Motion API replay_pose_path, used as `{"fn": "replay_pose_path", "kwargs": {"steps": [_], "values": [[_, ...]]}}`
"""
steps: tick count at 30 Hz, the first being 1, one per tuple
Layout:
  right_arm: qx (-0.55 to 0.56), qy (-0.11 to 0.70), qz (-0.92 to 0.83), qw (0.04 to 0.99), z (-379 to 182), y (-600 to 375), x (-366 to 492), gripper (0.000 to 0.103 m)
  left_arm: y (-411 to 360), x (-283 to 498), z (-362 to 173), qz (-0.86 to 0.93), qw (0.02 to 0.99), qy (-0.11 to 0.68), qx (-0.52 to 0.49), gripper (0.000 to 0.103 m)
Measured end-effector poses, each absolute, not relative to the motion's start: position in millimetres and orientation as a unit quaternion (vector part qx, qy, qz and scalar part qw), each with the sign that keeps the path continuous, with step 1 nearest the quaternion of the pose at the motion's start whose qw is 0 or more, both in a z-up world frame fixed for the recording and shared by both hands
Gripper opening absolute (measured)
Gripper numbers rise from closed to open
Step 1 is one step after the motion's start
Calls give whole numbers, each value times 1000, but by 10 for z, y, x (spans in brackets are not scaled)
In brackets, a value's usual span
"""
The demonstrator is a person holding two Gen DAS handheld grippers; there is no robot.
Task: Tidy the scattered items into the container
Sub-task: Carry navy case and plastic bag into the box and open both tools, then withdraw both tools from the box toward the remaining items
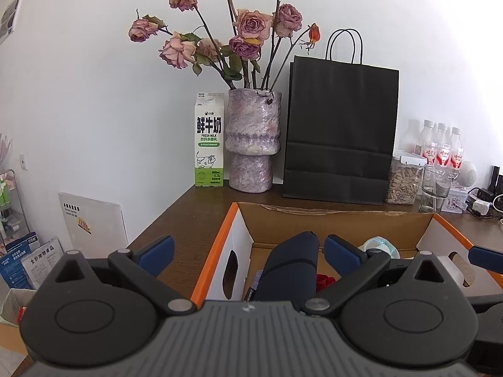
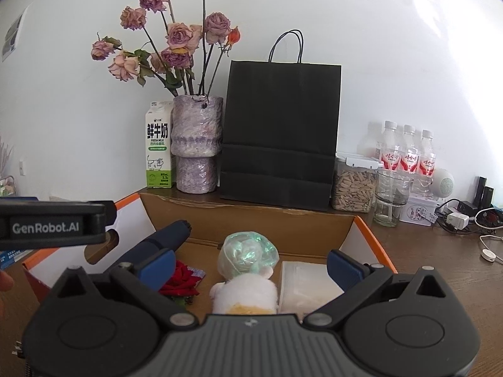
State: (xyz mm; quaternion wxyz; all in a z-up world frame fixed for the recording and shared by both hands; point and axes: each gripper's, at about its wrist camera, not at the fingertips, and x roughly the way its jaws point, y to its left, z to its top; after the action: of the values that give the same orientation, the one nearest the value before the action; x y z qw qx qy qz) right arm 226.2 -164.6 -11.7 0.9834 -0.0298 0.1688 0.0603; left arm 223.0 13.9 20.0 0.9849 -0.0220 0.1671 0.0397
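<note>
An open cardboard box (image 1: 330, 216) with orange rims stands on the wooden table, right below both grippers. A navy folded umbrella (image 1: 289, 267) leans inside it at the left. Beside it lie a red fabric rose (image 2: 180, 278), a ball of green plastic bags (image 2: 248, 253), a white plush toy (image 2: 245, 292) and a clear plastic tub (image 2: 301, 282). My left gripper (image 1: 250, 254) is open over the box's left wall and the umbrella, touching nothing. Above the plush toy and the tub, my right gripper (image 2: 251, 268) is open and empty. The left gripper's housing (image 2: 53, 224) shows at the left.
Behind the box (image 2: 251, 220), along the wall, stand a milk carton (image 1: 209, 139), a vase of dried roses (image 1: 253, 141), a black paper bag (image 1: 341, 125), a seed jar (image 2: 353, 185), a glass (image 2: 391, 198) and water bottles (image 2: 408, 154). Chargers and cables (image 2: 471, 220) lie at the right.
</note>
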Motion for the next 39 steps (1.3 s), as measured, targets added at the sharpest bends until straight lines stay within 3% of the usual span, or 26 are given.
{"fn": "replay_pose_path", "kwargs": {"steps": [12,23,39], "values": [[-19,164,55,985,-98,-1694,2217,103,145,2117,177,38,988,145,-26,103],[-13,164,57,985,-86,-1715,2180,103,-49,1936,149,45,996,77,31,103],[-17,145,54,988,-83,-1853,1940,103,67,1797,44,41,996,79,14,103]]}}
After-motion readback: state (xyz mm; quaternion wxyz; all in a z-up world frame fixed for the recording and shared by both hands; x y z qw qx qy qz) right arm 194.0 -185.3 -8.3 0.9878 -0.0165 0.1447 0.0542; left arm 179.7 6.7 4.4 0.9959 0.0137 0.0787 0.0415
